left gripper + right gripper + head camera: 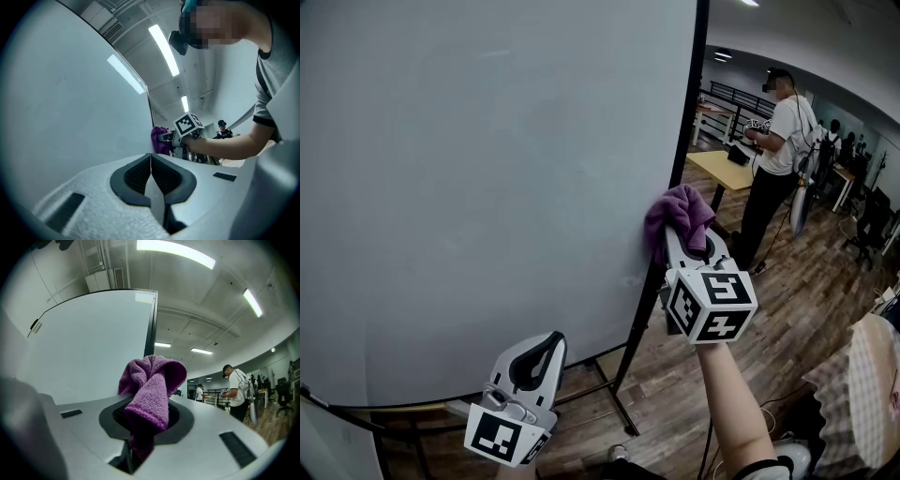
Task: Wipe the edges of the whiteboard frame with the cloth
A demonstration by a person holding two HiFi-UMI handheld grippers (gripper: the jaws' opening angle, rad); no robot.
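Note:
A large whiteboard (487, 169) fills the left of the head view, and its black frame edge (692, 122) runs down its right side. My right gripper (684, 234) is shut on a purple cloth (677, 214) that is pressed against that right edge about halfway down. In the right gripper view the cloth (152, 385) bulges out of the closed jaws in front of the frame edge (150, 324). My left gripper (546, 342) hangs lower, near the board's bottom, shut and holding nothing. The left gripper view shows its jaws (151, 161) closed together, with the cloth (159, 139) farther up.
The board stands on a black metal stand (623, 394) over a wood floor (797, 309). A person in a white shirt (778, 150) stands by a wooden table (724, 169) at the right. Other desks and chairs are farther back.

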